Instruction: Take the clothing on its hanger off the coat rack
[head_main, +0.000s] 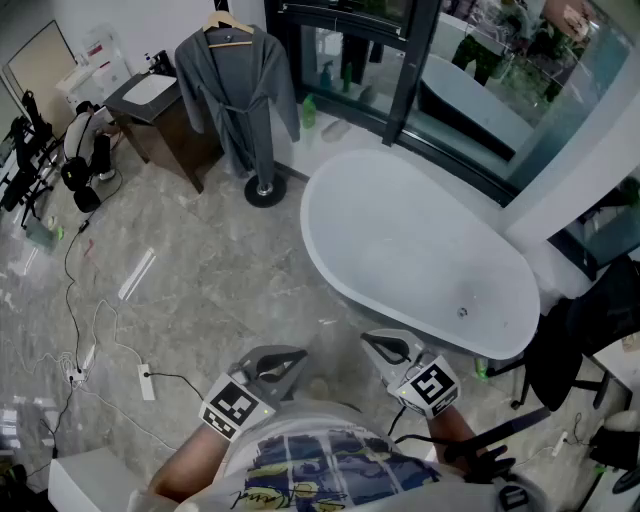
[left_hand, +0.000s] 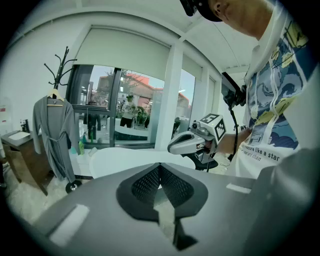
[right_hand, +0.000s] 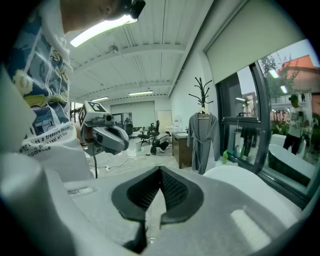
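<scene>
Robe (head_main: 237, 95) on hanger (head_main: 228, 22) hangs well apart from left tongs (head_main: 298, 357) and right tongs (head_main: 368, 340), both clenched empty.

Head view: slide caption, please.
Left gripper and right gripper, both shut, near white oval bathtub; grey robe hangs on black coat rack.

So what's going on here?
A person holds tongs in each hand, close to the chest. The left tongs and right tongs are both shut and empty. The grey robe hangs on its hanger on the coat rack across the room, near the white bathtub, untouched. The pickup hasn't started.
</scene>
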